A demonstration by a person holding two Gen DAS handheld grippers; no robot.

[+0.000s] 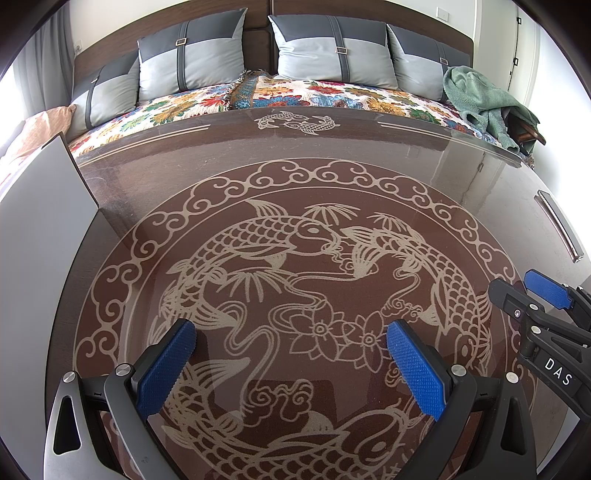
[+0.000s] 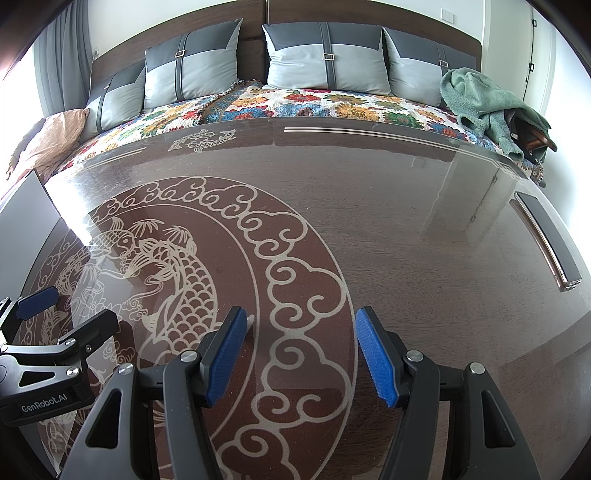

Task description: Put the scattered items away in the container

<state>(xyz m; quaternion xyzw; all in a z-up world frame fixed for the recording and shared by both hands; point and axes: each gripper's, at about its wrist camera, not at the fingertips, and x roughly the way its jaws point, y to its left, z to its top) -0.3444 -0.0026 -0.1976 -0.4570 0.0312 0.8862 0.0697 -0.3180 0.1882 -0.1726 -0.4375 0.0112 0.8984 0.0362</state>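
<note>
**A:** What fills most of the view?

**B:** A dark brown table (image 1: pixel 155 184) with a glossy glass top, printed with a pale roundel of carp, lotus flowers and scrolling clouds. Behind it stands a bed with a flowered, many-coloured bedspread (image 1: pixel 332 94), and four grey two-tone cushions (image 1: pixel 332 51) lean against a dark wooden headboard (image 2: pixel 424 22).

**A:** Anything else on the bed?

**B:** A crumpled sea-green towel (image 2: pixel 476 99) lies at its right end, and a peach-coloured pillow (image 2: pixel 59 136) at its left.

**A:** And on the table?

**B:** At the left edge sits a flat white panel (image 1: pixel 40 221); whether it is the wall of a container I cannot tell. Near the right edge lies a slim dark bar with a shiny metal rim (image 2: pixel 546 240). I cannot make out any other loose items.

**A:** The grippers?

**B:** The left gripper (image 1: pixel 291 339) hangs over the carp roundel, its blue textured pads (image 1: pixel 166 365) spread wide apart, with only the table's pattern between them. The right gripper (image 2: pixel 301 332) is just beside it, over the cloud border, its blue pads (image 2: pixel 373 354) likewise parted and holding nothing. Whether either touches the glass I cannot tell. Each shows in the other's view, well apart from the panel and the bar.
</note>
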